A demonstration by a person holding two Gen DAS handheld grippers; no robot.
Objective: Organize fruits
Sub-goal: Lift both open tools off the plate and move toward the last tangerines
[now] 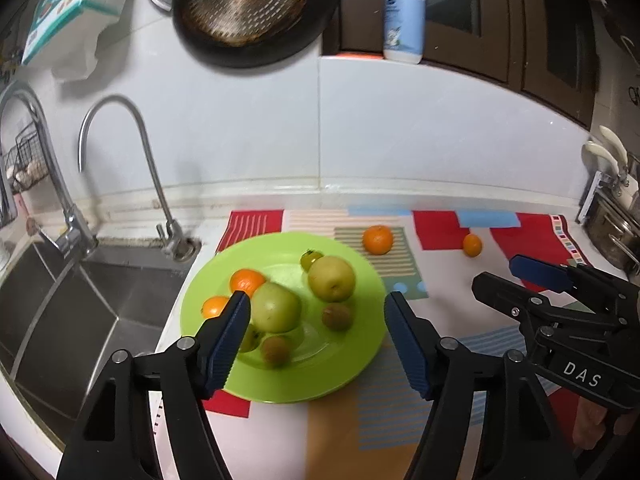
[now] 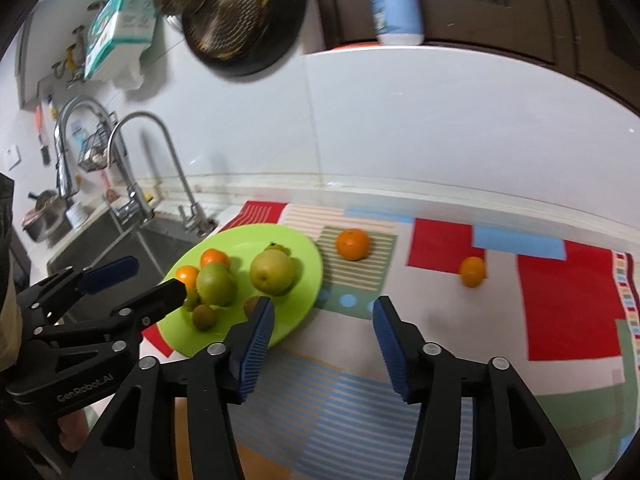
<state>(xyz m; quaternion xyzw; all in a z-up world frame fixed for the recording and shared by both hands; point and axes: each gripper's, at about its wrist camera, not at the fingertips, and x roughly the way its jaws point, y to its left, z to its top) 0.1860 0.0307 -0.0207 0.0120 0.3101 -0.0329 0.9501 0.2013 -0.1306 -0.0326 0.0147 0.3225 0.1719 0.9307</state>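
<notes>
A green plate [image 1: 352, 360] [image 2: 300, 280] on the patterned mat holds two green apples [image 1: 276, 307] [image 1: 332, 279], two oranges [image 1: 247, 280], two kiwis [image 1: 337, 316] and small green fruits. Two oranges lie loose on the mat: a larger one [image 1: 377, 239] [image 2: 352, 244] behind the plate and a smaller one [image 1: 472, 245] [image 2: 472, 271] further right. My left gripper [image 1: 318, 320] is open and empty above the plate. My right gripper [image 2: 323, 326] is open and empty above the mat, right of the plate; it also shows in the left wrist view [image 1: 508, 276].
A steel sink [image 1: 60, 320] with two taps [image 1: 120, 152] lies left of the plate. A pan [image 1: 248, 4] hangs on the white wall. A lotion bottle [image 1: 404, 20] stands on a ledge. Pots and utensils [image 1: 612, 208] stand at the far right.
</notes>
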